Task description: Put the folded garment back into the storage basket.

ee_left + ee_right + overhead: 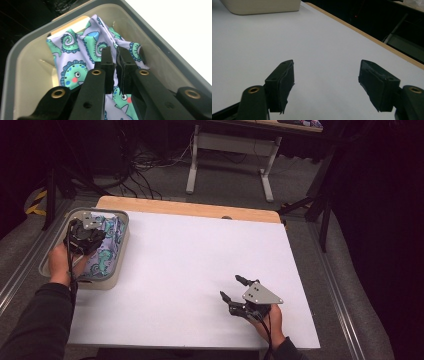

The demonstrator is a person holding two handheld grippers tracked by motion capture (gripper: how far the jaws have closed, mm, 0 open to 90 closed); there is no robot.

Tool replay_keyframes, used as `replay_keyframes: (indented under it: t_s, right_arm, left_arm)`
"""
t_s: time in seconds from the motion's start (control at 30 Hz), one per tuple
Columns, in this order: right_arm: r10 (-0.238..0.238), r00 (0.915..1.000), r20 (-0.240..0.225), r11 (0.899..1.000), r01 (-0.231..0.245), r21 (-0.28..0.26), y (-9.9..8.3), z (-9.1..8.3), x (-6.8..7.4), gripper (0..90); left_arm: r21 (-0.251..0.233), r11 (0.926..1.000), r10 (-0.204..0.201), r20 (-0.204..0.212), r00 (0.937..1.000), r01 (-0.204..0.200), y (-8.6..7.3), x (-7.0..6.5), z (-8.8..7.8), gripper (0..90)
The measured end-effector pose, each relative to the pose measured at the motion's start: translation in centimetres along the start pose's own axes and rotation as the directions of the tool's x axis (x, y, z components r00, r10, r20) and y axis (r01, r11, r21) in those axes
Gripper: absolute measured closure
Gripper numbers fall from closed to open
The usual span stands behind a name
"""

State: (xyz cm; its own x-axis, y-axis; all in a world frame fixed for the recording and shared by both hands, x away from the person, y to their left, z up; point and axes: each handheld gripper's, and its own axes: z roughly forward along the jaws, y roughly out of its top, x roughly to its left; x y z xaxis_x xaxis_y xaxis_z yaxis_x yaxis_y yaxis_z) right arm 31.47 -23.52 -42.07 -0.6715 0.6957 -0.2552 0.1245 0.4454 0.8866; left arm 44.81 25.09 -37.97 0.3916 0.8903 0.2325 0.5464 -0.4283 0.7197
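Note:
A grey bin stands at the table's left edge with a lilac cloth printed with green sea creatures lying in it. My left gripper hangs over the bin and points down into it. In the left gripper view the bin wall surrounds the crumpled cloth, and my left gripper has its jaws a narrow slit apart just above the cloth, with nothing pinched between them. My right gripper rests low over the white table near the front right, open and empty, and its jaws stand wide.
A white sheet covers the table, with a wooden strip along the far edge. The bin's corner lies far ahead of my right gripper. Desk legs and cables stand on the floor beyond the table.

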Motion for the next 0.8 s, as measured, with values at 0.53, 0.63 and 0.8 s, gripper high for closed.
replay_keyframes:
  t_s: [0.53,0.63,0.8]
  right_arm:
    - [0.009,1.0000,0.001,1.000,-0.009,0.019,-0.5,0.4,-0.2,26.3]
    - [0.015,0.9998,0.008,1.000,-0.016,0.020,-0.7,0.3,-0.3,25.2]
    - [0.039,0.9992,0.013,0.999,-0.039,0.000,-0.7,0.1,-0.5,23.2]
  left_arm:
    - [-0.111,0.9938,-0.001,0.021,0.9998,0.004,-1.0,-0.4,-1.9,72.2]
    - [-0.140,0.9902,-0.001,0.037,0.9993,0.006,-1.1,-0.6,-2.3,68.3]
    - [-0.182,0.9832,0.027,0.043,0.9987,-0.019,-1.2,-1.5,-2.7,59.2]
